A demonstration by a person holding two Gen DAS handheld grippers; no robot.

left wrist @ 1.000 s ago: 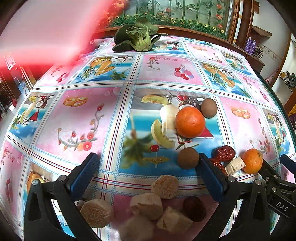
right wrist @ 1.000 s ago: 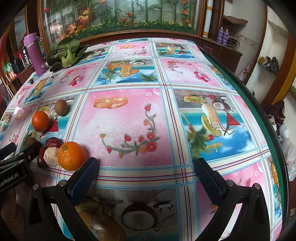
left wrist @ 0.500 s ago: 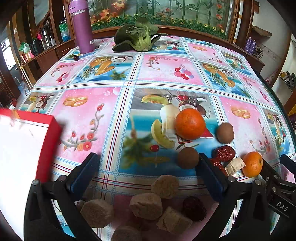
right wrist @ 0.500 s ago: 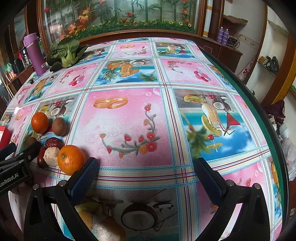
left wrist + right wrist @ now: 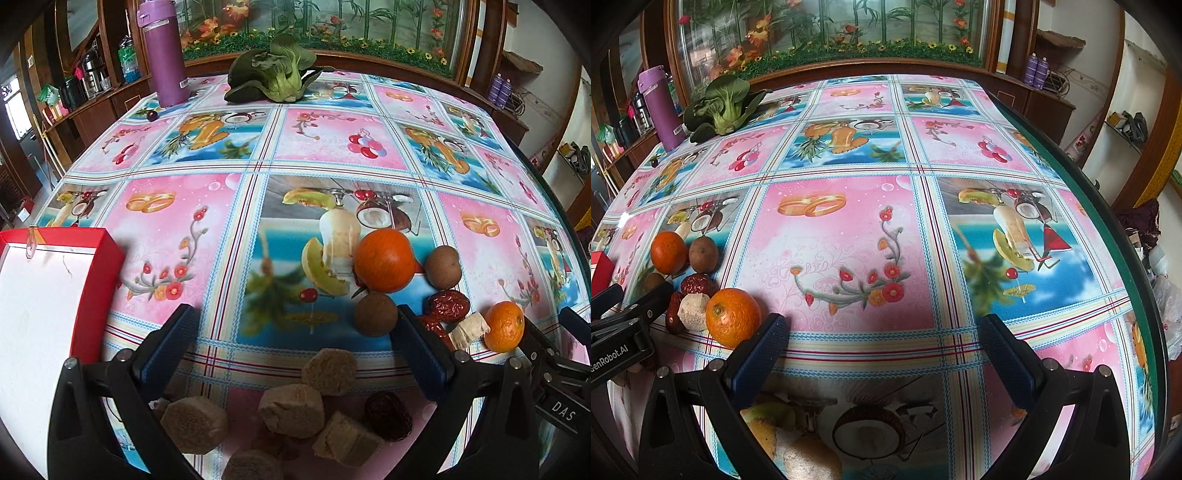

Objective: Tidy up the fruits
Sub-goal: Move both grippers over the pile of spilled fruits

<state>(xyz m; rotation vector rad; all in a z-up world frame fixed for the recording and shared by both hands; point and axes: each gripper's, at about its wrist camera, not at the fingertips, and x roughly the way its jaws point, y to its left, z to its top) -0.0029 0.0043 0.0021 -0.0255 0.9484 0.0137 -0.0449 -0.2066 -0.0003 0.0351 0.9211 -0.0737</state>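
Low over fruit, both claws (image 5: 293, 347) (image 5: 882, 350) agape.

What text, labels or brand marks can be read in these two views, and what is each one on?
"DAS": on the right gripper, seen at the edge of the left wrist view.
"enRobot.AI": on the left gripper, seen in the right wrist view; its first letter is cut off by the edge.
White label on the purple bottle: too small to read.
Tablecloth: pictures only; no readable words.

A purple flask (image 5: 164, 55) stands beside leafy greens (image 5: 275, 72).
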